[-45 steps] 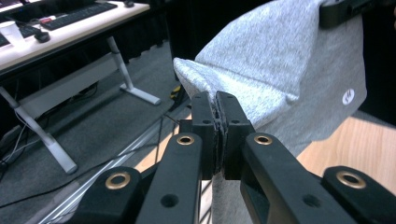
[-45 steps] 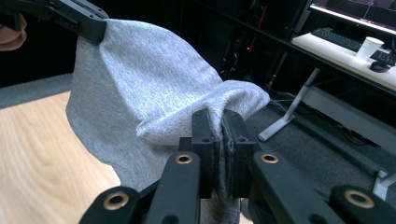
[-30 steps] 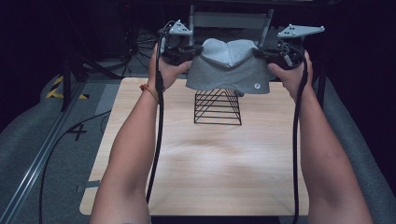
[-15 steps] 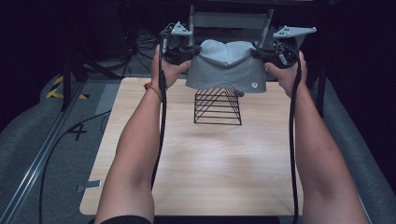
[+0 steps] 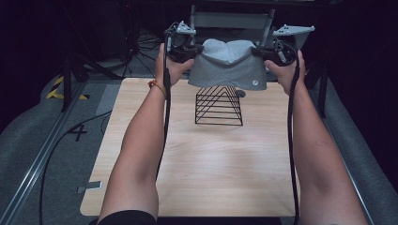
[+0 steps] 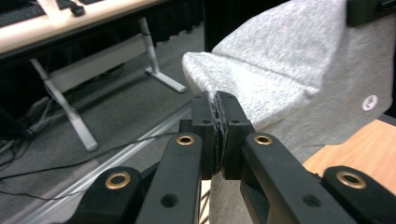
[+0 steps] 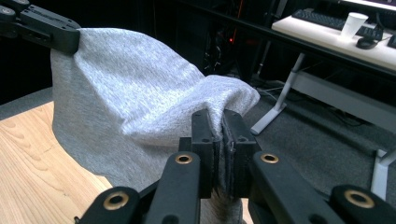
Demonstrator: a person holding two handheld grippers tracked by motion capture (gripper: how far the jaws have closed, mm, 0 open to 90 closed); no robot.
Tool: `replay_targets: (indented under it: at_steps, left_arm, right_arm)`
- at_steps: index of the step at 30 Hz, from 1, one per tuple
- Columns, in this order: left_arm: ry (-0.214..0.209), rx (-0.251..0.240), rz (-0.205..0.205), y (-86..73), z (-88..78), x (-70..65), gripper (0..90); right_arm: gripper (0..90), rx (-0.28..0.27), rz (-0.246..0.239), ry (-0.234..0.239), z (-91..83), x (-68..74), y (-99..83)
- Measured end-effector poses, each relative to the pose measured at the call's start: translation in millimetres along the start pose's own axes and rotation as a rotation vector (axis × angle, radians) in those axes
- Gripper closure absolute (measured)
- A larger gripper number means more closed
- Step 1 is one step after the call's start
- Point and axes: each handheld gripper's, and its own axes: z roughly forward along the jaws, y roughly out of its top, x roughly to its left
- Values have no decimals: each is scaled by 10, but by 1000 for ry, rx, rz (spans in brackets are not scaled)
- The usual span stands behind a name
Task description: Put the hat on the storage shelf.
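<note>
A grey cloth garment (image 5: 228, 65) hangs stretched between both grippers above the far edge of the wooden table (image 5: 202, 164). My left gripper (image 5: 192, 50) is shut on the cloth's left edge; in the left gripper view (image 6: 218, 100) the jaws pinch the fabric (image 6: 289, 60). My right gripper (image 5: 259, 51) is shut on the right edge; in the right gripper view (image 7: 221, 116) the cloth (image 7: 126, 88) drapes from its jaws toward the other gripper (image 7: 42, 25). A black wire rack (image 5: 219, 105), shaped like a tent, stands on the table just below the cloth's lower hem.
Both forearms reach from the bottom edge over the table. Cables trail from each gripper. A metal frame (image 5: 232, 18) stands behind the table. A desk with a white cup (image 7: 352, 23) and keyboard lies beyond, with desk legs (image 6: 65, 102) on grey floor.
Both hands with the stretched cloth have moved slightly away, toward the far edge of the table, and dipped a little. The rack has not moved.
</note>
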Motion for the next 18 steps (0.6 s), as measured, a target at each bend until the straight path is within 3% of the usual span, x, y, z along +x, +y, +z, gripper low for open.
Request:
replay_targets:
  at_steps: [3,7,11,18]
  left_arm:
    - [-2,10,8,-38,25,12,873]
    - [-10,3,-16,-111,19,29,873]
    - [-33,-29,-36,-187,-67,21,873]
    - [-46,-49,-34,-253,-202,4,873]
  right_arm:
    - [850,11,-3,3,37,10,-28]
    - [851,12,-5,16,38,23,-77]
    - [850,5,-2,28,-1,46,-148]
    - [850,-6,2,45,-61,77,-239]
